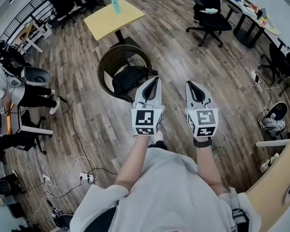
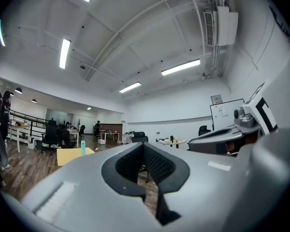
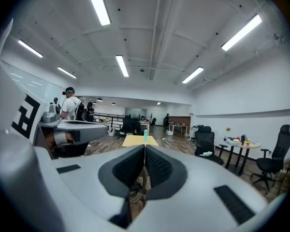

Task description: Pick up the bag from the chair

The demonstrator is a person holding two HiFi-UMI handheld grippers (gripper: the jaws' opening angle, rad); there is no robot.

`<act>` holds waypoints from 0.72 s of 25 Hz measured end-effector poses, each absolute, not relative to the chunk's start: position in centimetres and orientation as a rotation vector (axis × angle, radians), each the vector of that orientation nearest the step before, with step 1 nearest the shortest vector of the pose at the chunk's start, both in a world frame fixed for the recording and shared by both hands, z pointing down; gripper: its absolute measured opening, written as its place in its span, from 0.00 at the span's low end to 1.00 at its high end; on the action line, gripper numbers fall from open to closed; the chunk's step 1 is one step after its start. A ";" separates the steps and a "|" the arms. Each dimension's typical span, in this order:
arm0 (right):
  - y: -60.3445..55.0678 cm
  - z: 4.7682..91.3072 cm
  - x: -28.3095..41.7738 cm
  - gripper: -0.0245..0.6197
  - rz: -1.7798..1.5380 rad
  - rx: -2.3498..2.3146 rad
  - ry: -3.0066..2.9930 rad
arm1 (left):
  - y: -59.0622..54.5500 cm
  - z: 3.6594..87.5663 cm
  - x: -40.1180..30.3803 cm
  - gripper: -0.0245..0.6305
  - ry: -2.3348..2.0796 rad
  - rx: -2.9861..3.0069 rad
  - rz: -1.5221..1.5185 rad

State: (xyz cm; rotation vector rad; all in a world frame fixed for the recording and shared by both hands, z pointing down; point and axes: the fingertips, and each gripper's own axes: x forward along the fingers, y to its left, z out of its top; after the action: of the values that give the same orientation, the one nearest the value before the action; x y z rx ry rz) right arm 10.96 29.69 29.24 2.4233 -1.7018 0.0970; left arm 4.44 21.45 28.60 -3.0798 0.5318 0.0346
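Now: both grippers shut, bag on chair

Head view: the black bag (image 1: 129,79) lies in the round wicker chair (image 1: 102,69), just ahead of the left gripper (image 1: 156,80) and right gripper (image 1: 190,84), which are side by side above the floor (image 1: 87,124). Left gripper view: jaws closed, empty. Right gripper view: jaws together, nothing held.

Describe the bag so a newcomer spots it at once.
Find the yellow table with a teal bottle on it. Right below it in the head view stands a round dark chair, and the bag lies in its seat. It is black and slumped, the only thing inside that ring.
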 end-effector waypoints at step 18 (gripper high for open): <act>1.5 33.6 14.9 0.05 0.230 1.987 -2.105 | -3.5 33.3 6.2 0.05 1.036 -3.076 -0.050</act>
State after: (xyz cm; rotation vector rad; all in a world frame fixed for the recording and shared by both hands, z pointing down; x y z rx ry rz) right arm 14.92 1.52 33.65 1.9869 -2.1050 0.2296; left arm 6.20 -3.45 33.34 -3.0761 1.0363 -0.0501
